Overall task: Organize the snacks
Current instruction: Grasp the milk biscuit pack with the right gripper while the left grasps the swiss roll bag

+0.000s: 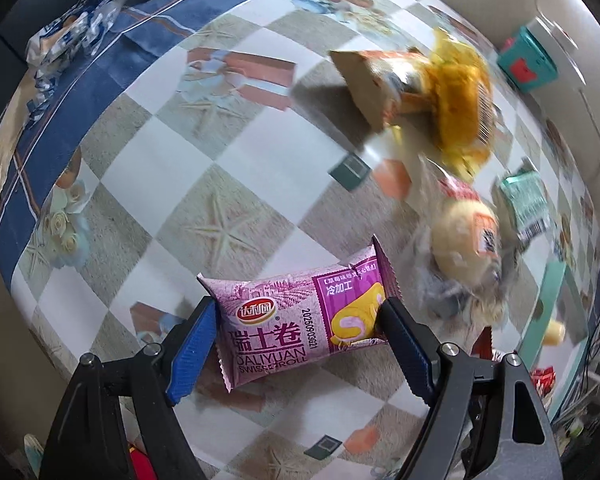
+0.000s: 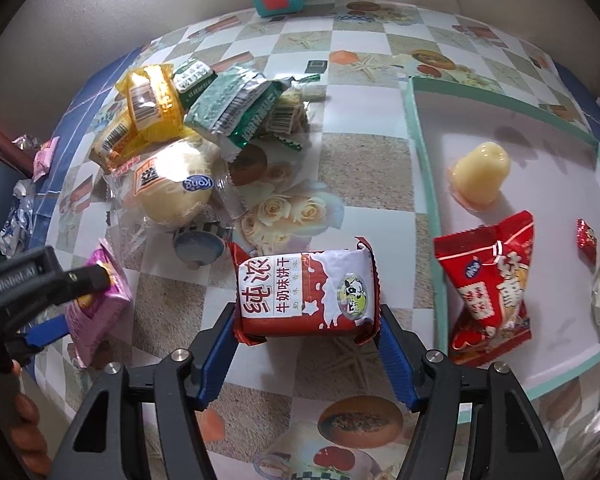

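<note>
While both hands are loaded up, the risky bit is how little of each pack is actually pinched. Going left to right: the left tongs are clamped on the purple Swiss roll pack, holding it by its two ends above the checkered surface. That wrapper is puffy and slick, with crimped ends, so I'd guess it could squirt out or twist if the hand swings fast, and the blurred snack pile off to the right suggests things are moving quick.

Next over, the snack pile in the right wrist view is a heap of yellow and green packs with a round bun in clear plastic, lying loose on the surface. Easy to snag on a low pass.

Then the right tongs are gripping the red-and-white milk biscuit pack by its short ends, held up over the surface just left of the tray. It looks blocky and firm, glossy foil, cow logo on the front. The pads only catch the lower corners, so it might tip forward.

Farthest right is the teal-rimmed tray, already holding a jelly cup, a red snack bag and a couple of small bits. That red bag sits right at the near rim, so dropping the biscuits there could knock it or leave them half on the edge.
</note>
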The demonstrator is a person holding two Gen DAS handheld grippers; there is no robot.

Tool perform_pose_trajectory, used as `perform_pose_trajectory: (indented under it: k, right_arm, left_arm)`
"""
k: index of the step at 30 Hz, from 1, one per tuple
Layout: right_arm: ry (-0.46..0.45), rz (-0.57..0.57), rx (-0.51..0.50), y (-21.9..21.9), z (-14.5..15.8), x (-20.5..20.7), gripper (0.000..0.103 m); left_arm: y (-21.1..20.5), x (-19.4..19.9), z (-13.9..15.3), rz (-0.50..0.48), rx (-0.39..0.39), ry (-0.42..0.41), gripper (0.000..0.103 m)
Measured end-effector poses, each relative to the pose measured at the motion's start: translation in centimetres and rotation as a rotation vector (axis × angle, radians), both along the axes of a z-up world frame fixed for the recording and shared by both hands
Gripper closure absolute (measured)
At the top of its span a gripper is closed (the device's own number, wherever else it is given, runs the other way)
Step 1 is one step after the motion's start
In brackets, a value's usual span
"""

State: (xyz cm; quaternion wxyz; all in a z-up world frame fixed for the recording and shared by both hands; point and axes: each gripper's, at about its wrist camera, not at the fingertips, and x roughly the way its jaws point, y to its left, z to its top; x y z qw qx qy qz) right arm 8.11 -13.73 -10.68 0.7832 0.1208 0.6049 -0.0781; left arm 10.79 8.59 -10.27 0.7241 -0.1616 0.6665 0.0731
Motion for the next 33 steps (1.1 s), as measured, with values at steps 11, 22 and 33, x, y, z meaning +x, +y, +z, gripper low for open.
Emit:
perform_pose_trajectory:
  k: [11, 22, 33]
  right_arm:
    - [-0.073, -0.028, 0.025, -0.3, 4.5, -1.5, 0.034]
    - [-0.13, -0.046, 0.016, -0.9, 6.7, -1.4, 0.034]
    - [-0.127, -0.049, 0.013, -1.0, 6.7, -1.3, 0.034]
  left_arm:
    - [-1.1, -1.1, 2.0, -0.008, 0.021, -0.07, 0.024]
    - [2.5, -3.4, 5.2, 0.057, 0.001, -0.136, 0.026]
    - [6.4, -3.4, 5.3, 0.207, 0.026, -0.136, 0.029]
